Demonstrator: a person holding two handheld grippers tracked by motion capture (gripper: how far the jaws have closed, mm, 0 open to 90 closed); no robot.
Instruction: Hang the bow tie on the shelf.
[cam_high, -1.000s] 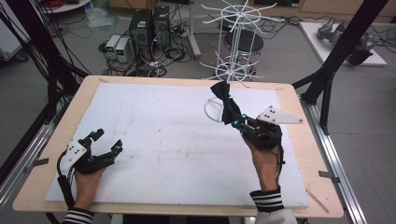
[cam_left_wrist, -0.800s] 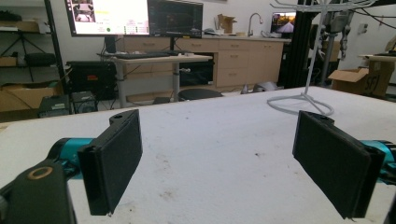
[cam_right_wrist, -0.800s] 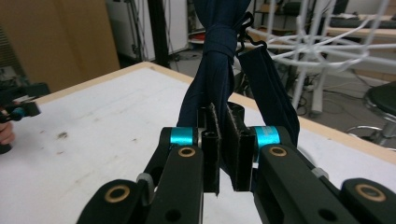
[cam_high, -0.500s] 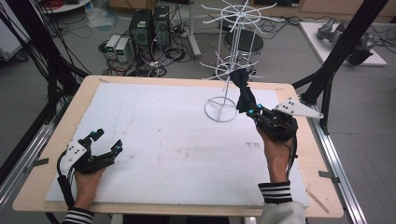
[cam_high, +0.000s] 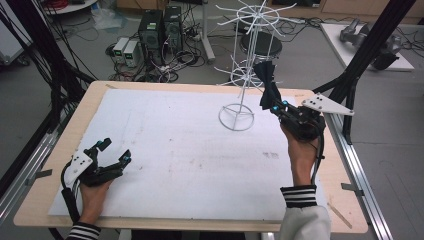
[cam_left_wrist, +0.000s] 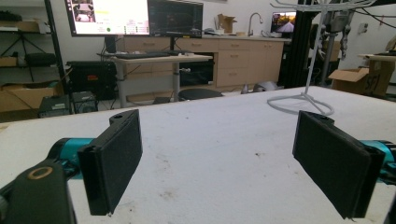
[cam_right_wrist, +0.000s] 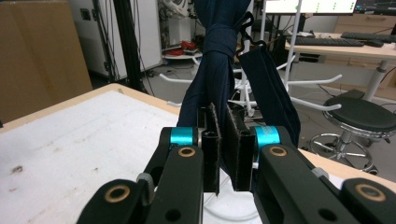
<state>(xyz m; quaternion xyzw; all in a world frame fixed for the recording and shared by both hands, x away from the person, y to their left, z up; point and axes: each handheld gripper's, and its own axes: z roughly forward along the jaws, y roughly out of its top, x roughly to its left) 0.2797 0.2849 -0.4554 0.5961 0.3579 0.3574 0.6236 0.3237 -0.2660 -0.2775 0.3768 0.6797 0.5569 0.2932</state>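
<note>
My right gripper (cam_high: 266, 100) is raised above the table's far right, shut on a dark navy bow tie (cam_high: 266, 80) that stands up from its jaws beside the pole of the white wire rack (cam_high: 236, 119). In the right gripper view the bow tie (cam_right_wrist: 215, 60) is knotted in the middle, a small black hook shows at its top, and the jaws (cam_right_wrist: 223, 140) pinch its lower end. The rack's arms (cam_right_wrist: 322, 103) lie just behind it. My left gripper (cam_high: 115, 151) rests at the table's near left, open, with nothing between its pads (cam_left_wrist: 116, 158).
The rack's ring base (cam_left_wrist: 301, 100) stands on the white mat (cam_high: 175, 150) at the far right. Black frame posts (cam_high: 357, 65) rise by the table's right corner. A stool (cam_high: 260, 45) and computer boxes (cam_high: 160, 30) are on the floor beyond the far edge.
My right gripper has carried the bow tie rightward, farther away and upward, from left of the rack's base to right of its pole. The left gripper has stayed put.
</note>
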